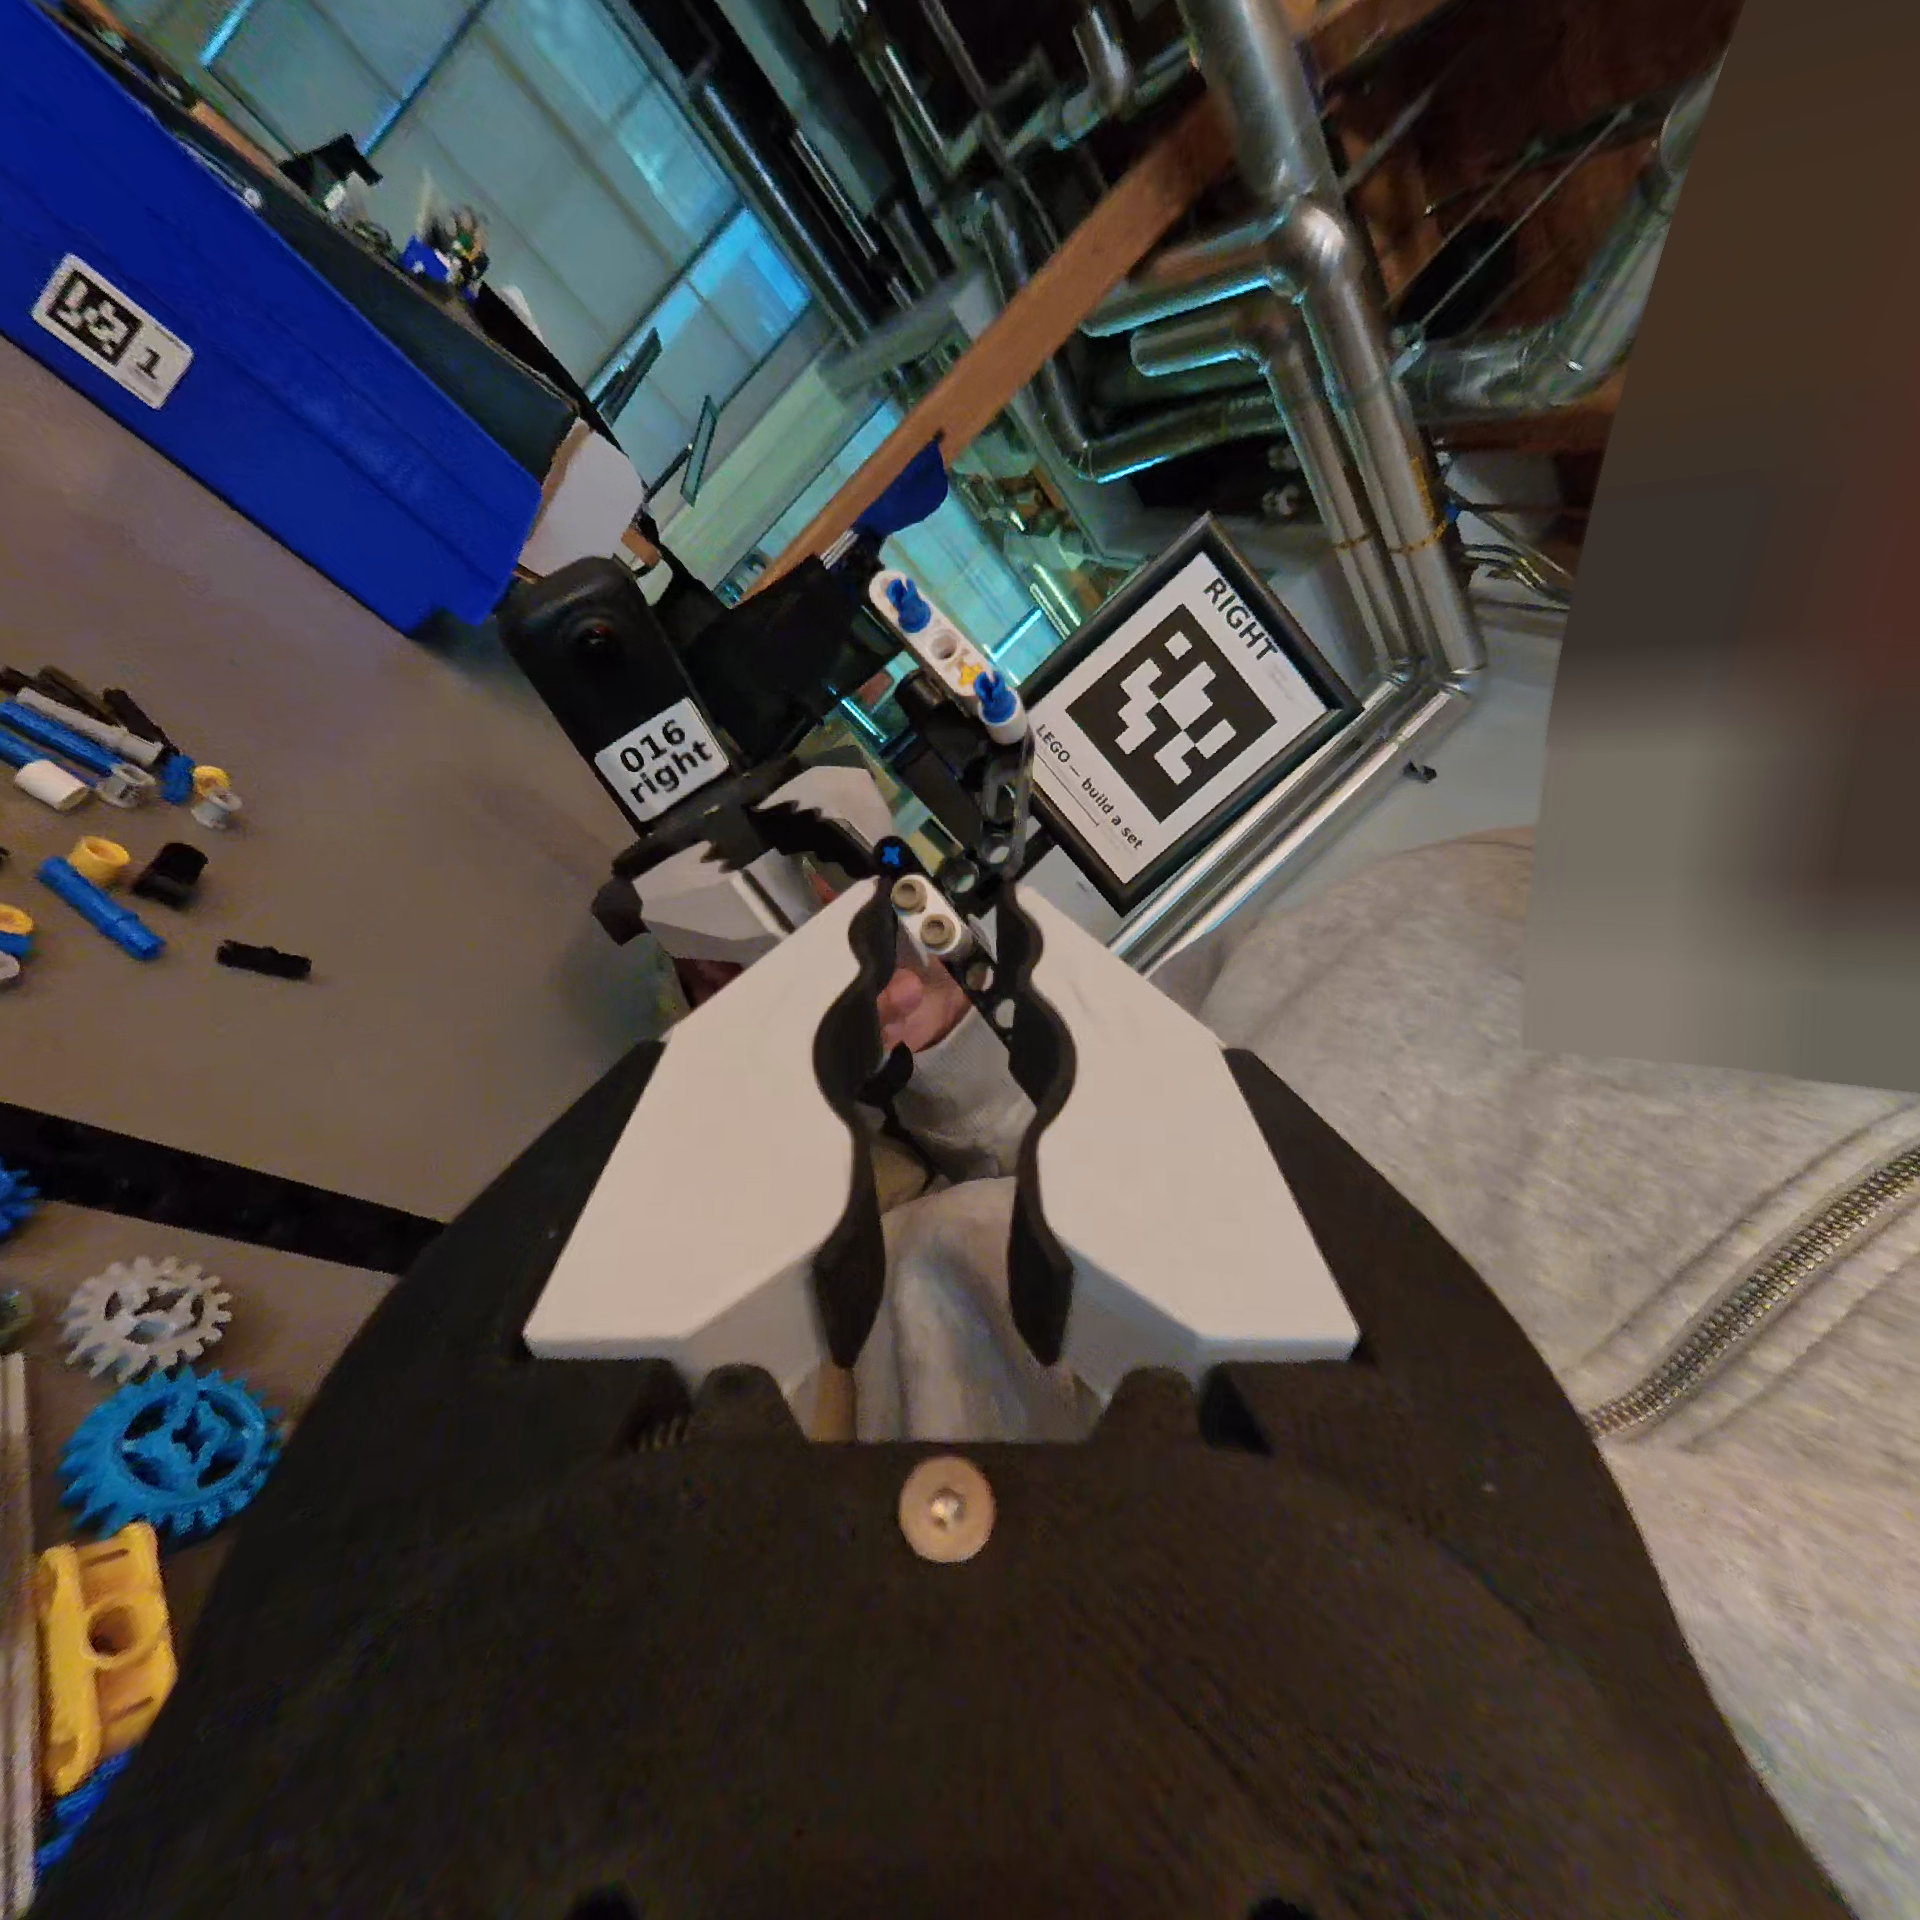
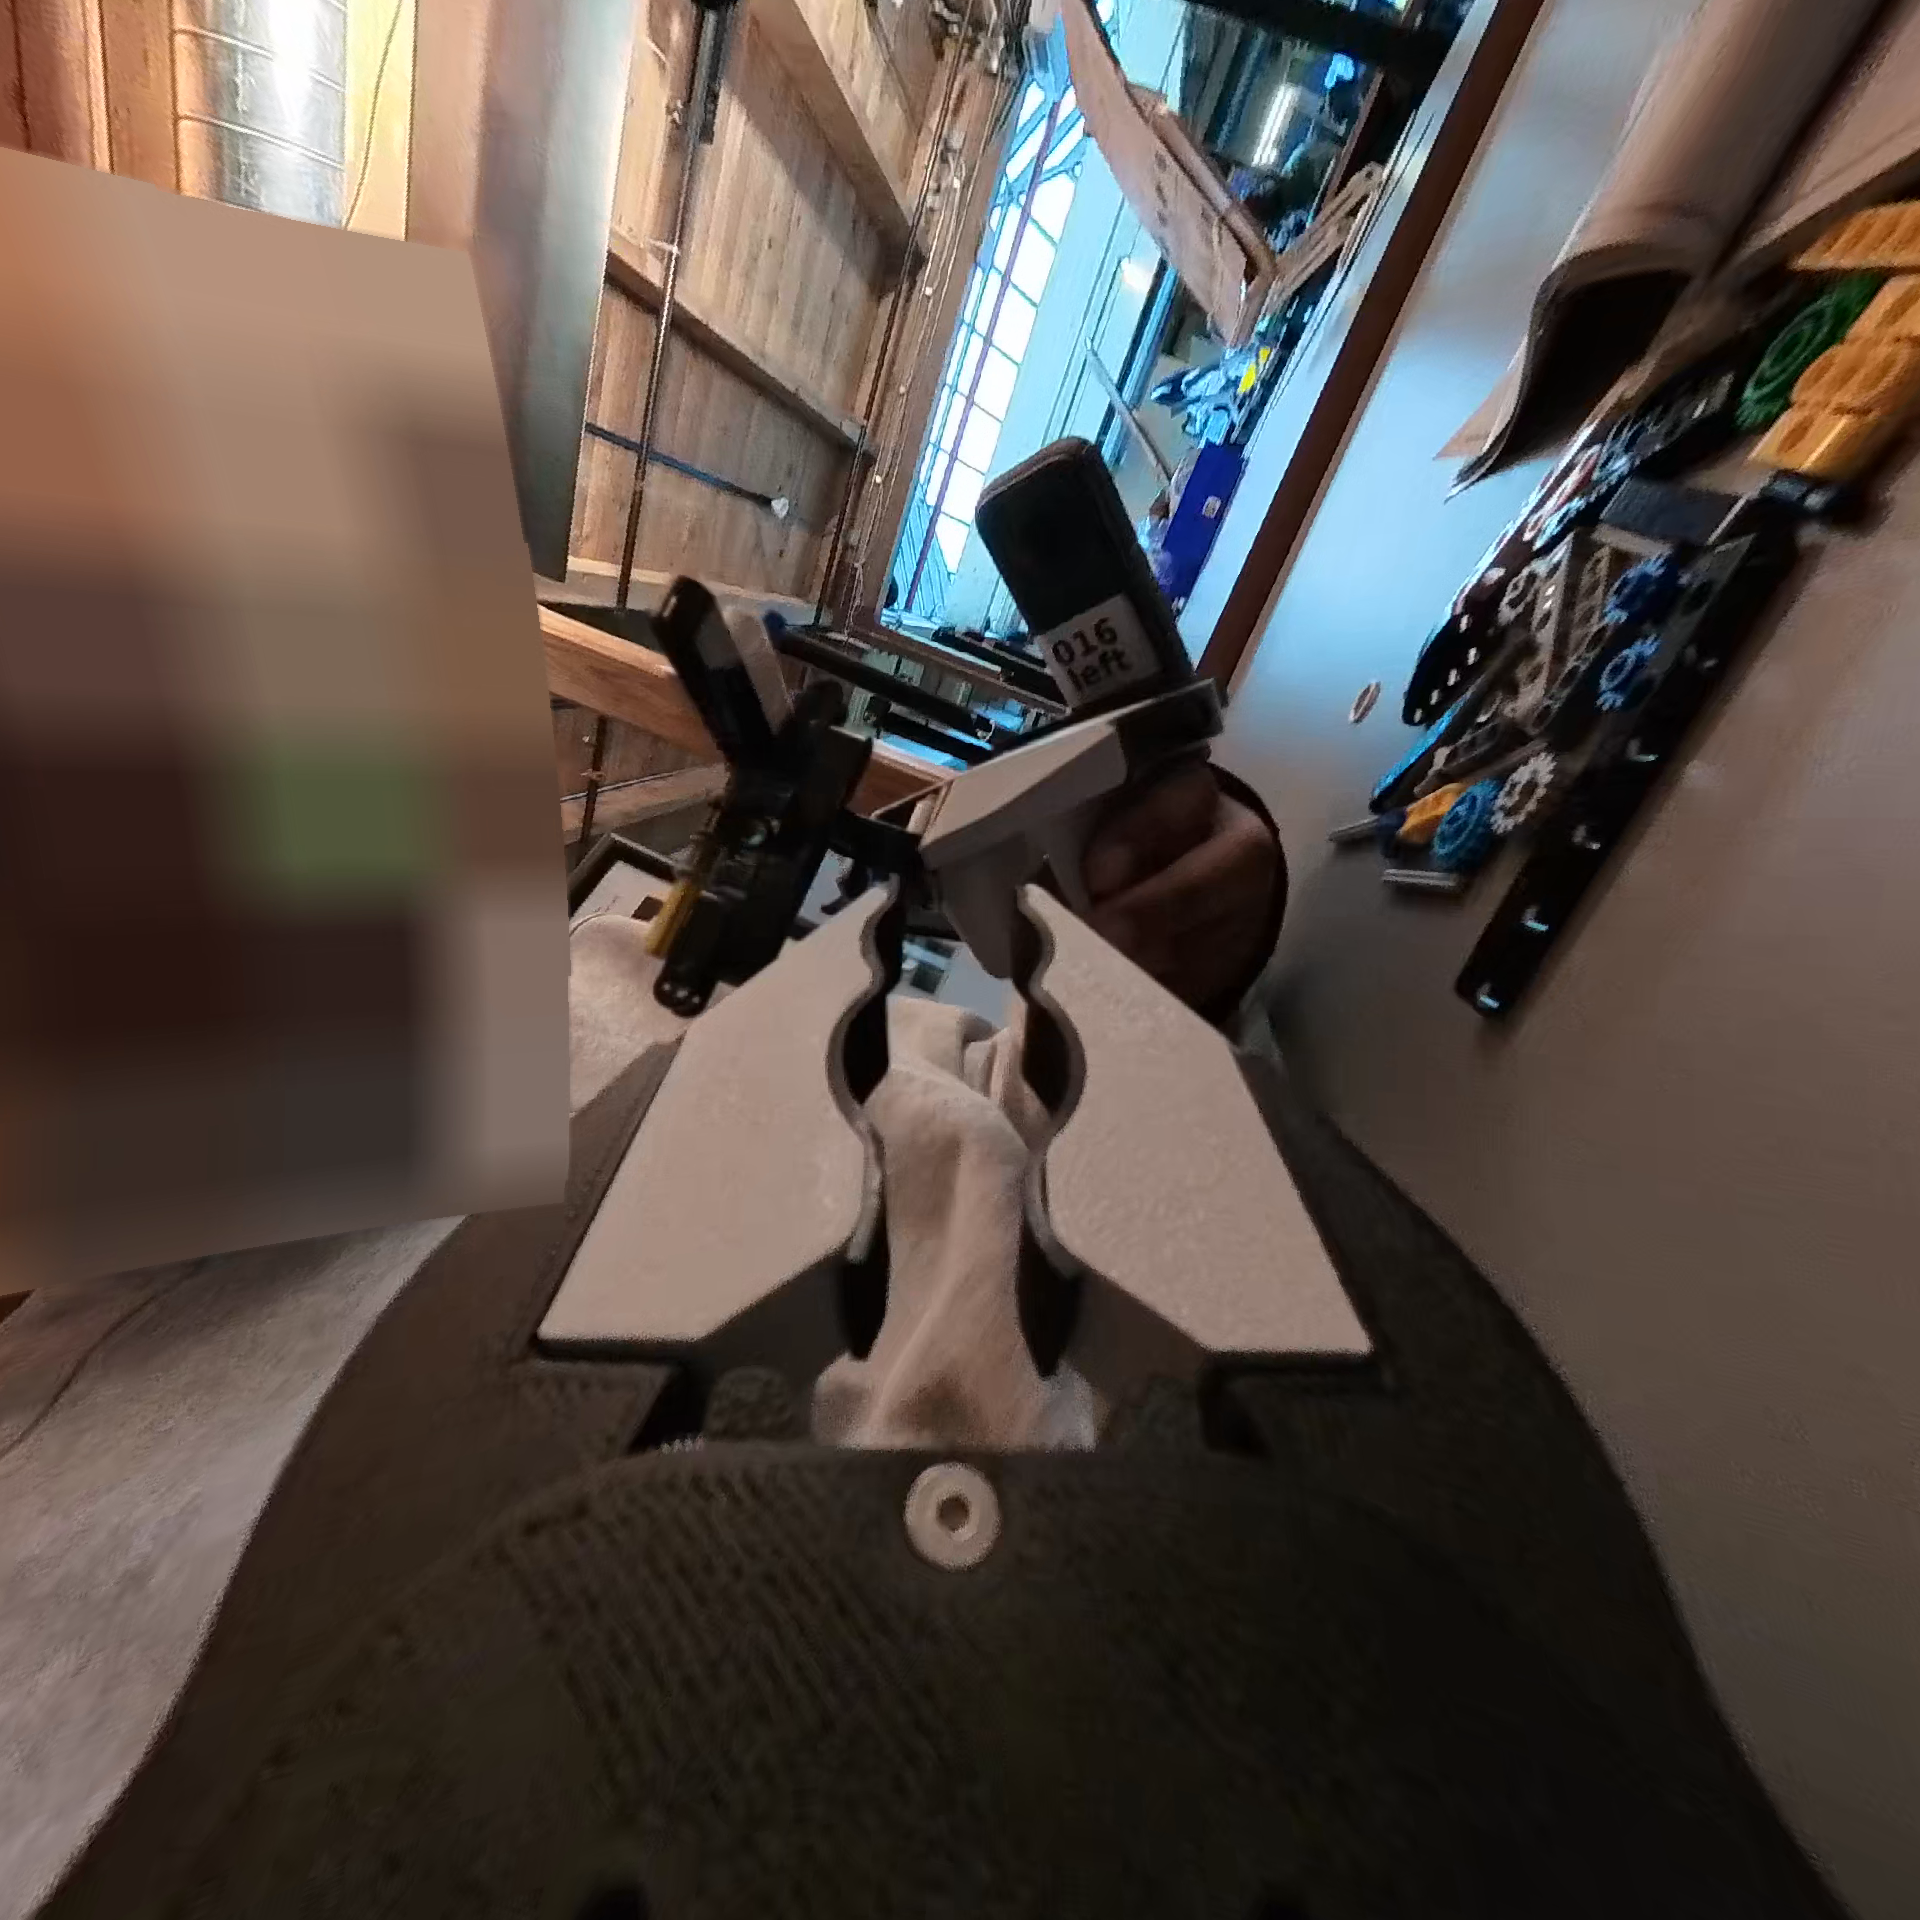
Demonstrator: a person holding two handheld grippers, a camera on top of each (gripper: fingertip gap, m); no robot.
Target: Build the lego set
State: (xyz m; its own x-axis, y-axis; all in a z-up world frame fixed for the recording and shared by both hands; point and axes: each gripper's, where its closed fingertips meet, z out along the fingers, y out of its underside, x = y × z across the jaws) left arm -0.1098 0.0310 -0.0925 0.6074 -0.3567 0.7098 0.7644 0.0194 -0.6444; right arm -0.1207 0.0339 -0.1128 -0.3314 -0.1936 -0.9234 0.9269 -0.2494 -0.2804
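Note:
In the left wrist view my left gripper [image 1: 948, 912] is shut on a Lego assembly [image 1: 1000, 831] held in the air: black beams, a short light-grey beam [image 1: 932, 920] between the pads, and a white beam with two blue pins [image 1: 951, 649] at the far end. The right gripper [image 1: 727, 862] comes in from the left, its tips at a blue cross-axle end [image 1: 890, 857] on the assembly. In the right wrist view my right gripper [image 2: 956, 914] is partly closed. The black assembly [image 2: 743, 831] and the left gripper [image 2: 1039, 800] sit just beyond its tips; its grip is hidden.
Loose parts lie on the grey table [image 1: 364, 748]: blue pins, yellow bushes, a grey gear [image 1: 145, 1320], a blue gear [image 1: 171, 1449], a yellow connector [image 1: 99, 1652]. A blue bin [image 1: 260, 395] and a framed marker sign [image 1: 1184, 707] stand behind. More parts [image 2: 1558, 675] and a paper sheet [image 2: 1662, 208] show at right. Left and right tips are no more than a few centimetres apart. My right gripper's tips are some 10 cm from the grey gear [image 1: 145, 1320]. My right wrist view [image 2: 1515, 782] looks at it from another angle.

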